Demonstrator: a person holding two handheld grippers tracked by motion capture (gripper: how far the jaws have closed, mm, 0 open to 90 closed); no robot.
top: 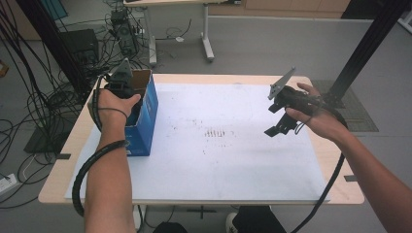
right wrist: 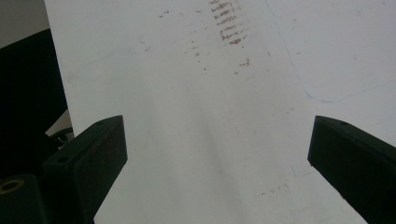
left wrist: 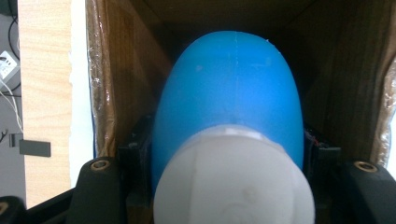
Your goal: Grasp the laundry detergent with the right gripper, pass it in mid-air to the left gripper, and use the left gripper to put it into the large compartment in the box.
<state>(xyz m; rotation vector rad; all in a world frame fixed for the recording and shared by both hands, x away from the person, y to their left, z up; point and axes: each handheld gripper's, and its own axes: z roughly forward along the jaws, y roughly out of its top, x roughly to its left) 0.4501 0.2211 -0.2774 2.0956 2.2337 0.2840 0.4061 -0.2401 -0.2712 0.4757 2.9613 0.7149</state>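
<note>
A blue cardboard box (top: 147, 119) stands open-topped at the left end of the table. My left gripper (top: 124, 86) reaches down into it. In the left gripper view, my left gripper (left wrist: 229, 145) is shut on a smooth blue rounded object (left wrist: 229, 79) with a white end (left wrist: 233, 184), inside the brown box walls (left wrist: 119, 79). My right gripper (top: 278, 128) hovers over the right part of the white sheet (top: 218, 165). In the right gripper view, my right gripper (right wrist: 217, 140) stands open with nothing between its jaws.
The white sheet covers most of the wooden table (top: 194, 76) and bears brown smudges (top: 218, 132) near its middle. Tangled cables (top: 34, 102) lie on the floor at left. A black post (top: 369, 43) rises at the back right.
</note>
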